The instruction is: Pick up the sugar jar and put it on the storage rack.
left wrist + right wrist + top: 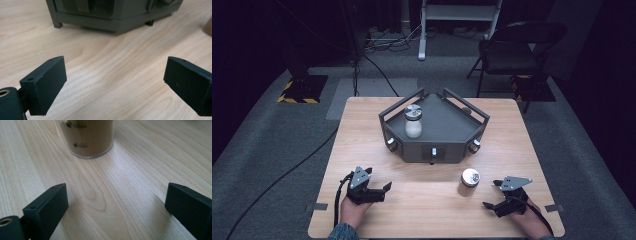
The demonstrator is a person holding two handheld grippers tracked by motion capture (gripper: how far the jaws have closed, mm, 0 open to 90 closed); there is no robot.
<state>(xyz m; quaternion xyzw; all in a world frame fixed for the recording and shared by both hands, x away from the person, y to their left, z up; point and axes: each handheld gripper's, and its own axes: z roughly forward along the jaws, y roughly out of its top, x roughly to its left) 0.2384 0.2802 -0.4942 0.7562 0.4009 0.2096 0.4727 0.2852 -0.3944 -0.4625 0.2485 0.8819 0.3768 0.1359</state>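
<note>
Your left gripper sits low over the pale wooden table, near its front-left edge. Jaws wide apart, bare wood between them. Your right gripper rests near the front-right edge, jaws likewise spread, nothing clamped.

Clear jar of brown powder with a silver screw lid stands upright on the table between your two grippers, nearer the right one, just beyond its jaws and not touched. In the right gripper view the jar is cut off at the top edge; two measuring marks on its wall are readable, the lid is out of frame.

Dark grey angular metal tray with raised rails sits mid-table. Inside it, a second clear jar with white contents and a silver lid stands upright, left of centre. A small dark object at the tray's far right corner is too dim to make out. In the left gripper view the tray's base is cropped and blurred.
</note>
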